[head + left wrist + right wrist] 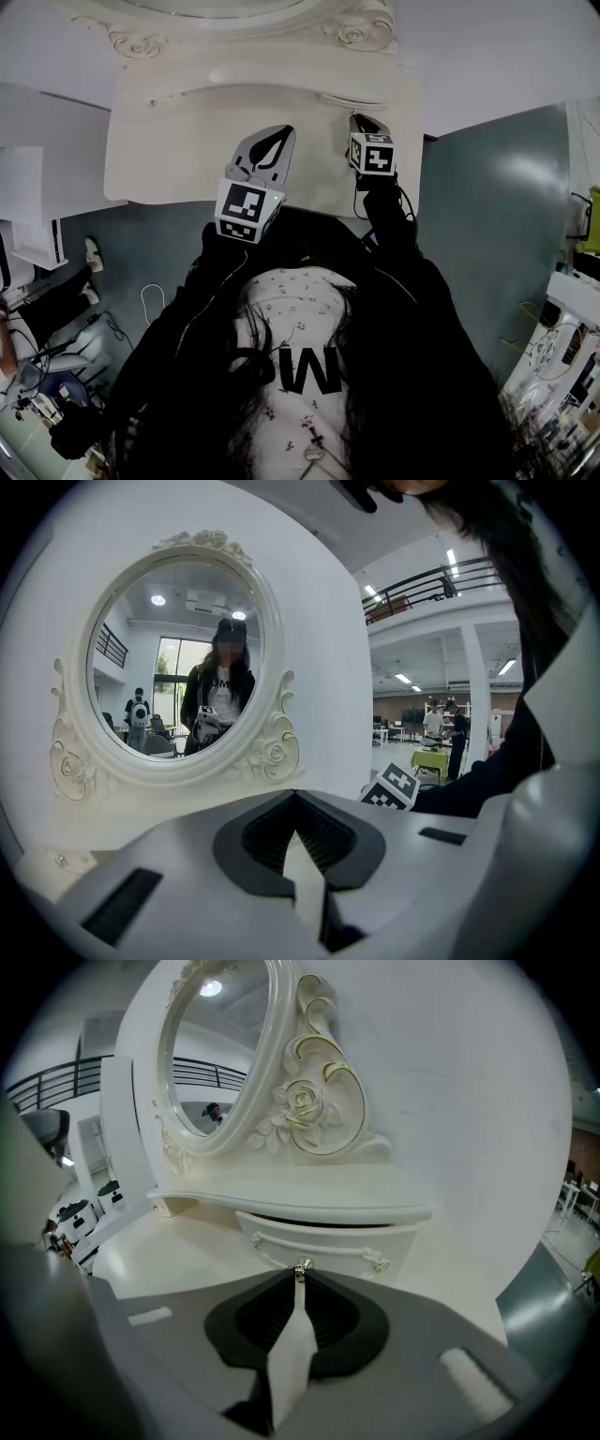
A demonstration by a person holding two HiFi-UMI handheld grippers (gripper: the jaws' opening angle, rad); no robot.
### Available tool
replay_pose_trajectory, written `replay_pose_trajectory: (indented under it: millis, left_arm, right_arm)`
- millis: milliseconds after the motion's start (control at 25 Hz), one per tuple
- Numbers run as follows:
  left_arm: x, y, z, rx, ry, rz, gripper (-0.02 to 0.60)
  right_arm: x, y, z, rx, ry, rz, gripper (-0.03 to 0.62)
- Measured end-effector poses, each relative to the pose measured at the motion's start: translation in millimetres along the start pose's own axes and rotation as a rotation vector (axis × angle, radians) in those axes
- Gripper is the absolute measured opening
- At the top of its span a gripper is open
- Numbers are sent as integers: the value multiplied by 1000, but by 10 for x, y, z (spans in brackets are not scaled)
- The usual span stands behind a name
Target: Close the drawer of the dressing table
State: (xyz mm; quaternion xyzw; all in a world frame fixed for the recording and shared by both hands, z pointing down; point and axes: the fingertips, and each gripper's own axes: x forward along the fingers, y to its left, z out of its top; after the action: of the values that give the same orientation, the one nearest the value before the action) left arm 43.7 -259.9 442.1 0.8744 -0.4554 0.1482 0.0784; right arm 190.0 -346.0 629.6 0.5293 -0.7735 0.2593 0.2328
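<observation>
Facing the white bench [112,1260], my right claw [300,1286] has its jaws pressed together on nothing. Its tips point at the small metal knob [301,1267] of the drawer [328,1239], so close that I cannot tell whether they touch. The drawer stands slightly out beneath the curved ledge [309,1202], with a dark gap showing above its front. My left claw [295,803], likewise closed and empty, is held up toward the oval mirror [178,658], away from the work. I judge the drawer light and stiff, likely to slide home under a straight push. The knob looks small and slick, so the flat painted front beside it seems a safer place to press than a pinch on the knob. The ledge overhangs just above, so a push should stay low and level. The bench top before the drawer lies bare, and the bench's edge falls off near the drawer's right end.
</observation>
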Motion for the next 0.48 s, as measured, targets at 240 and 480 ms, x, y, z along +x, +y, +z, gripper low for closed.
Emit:
replay_pose_trajectory:
  millis: [240,480]
  left_arm:
    - [-14,-20,-10,1,-3,3,-2]
    - [-28,-2,-26,-1,3,16,-2]
  right_arm:
    - [75,-9,39,-2,5,-1,43]
    - [107,-25,69,11,3,12,43]
